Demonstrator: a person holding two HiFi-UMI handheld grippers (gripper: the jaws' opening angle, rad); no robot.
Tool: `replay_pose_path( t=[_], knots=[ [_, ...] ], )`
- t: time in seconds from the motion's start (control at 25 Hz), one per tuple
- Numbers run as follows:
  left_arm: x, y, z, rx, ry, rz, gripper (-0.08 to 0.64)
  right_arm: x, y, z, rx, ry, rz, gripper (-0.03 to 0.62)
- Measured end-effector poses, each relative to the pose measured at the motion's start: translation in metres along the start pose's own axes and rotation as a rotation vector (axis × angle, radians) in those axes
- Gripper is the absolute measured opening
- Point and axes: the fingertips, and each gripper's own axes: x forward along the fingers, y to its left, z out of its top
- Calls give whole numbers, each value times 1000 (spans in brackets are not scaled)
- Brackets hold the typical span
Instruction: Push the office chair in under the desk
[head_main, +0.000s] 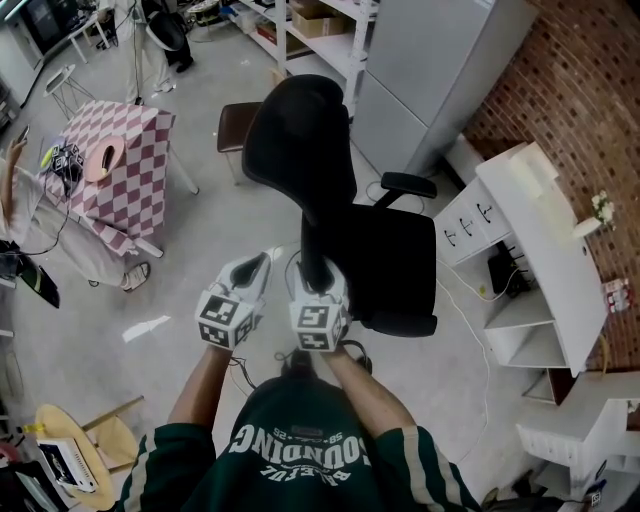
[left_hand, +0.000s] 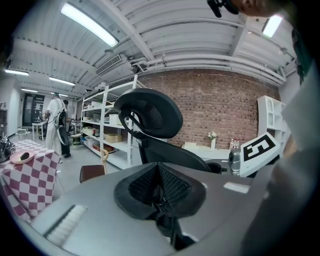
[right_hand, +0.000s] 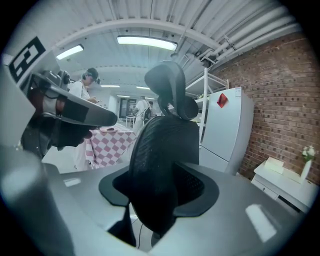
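On the open floor between the person and the white tabletop (head_main: 545, 245), the office chair (head_main: 395, 260) stands side-on, not yet under it. The right claw (right_hand: 159, 197) is clamped on the edge of the mesh backrest. The left claw (left_hand: 161, 200) is pressed fully closed and empty, just beside it. Pushing from one edge would likely swivel the seat rather than roll the base. An armrest (head_main: 405, 185) could then strike the drawer unit (head_main: 470, 225), or the base could snag the floor cable (head_main: 468, 290).
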Motion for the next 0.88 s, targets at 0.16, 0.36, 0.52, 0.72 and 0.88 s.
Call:
replay_pose_path(
  t=[0.16,0.36,0.52,0.72,0.88],
  knots=[
    [7,11,-5,19,19,5,11,-15,-2,-5,-9,-10,21,192],
    [24,21,-13,58,44,-17,11,-40,-5,-15,-36,-15,48,181],
    [42,22,-17,85,64,-45,11,-66,-15,-28,-56,-11,69,174],
    [55,28,-17,102,76,-63,12,-102,-30,-45,-67,-1,56,156],
    [61,33,-13,127,73,-70,12,-131,-48,-60,-62,15,42,149]
  ],
)
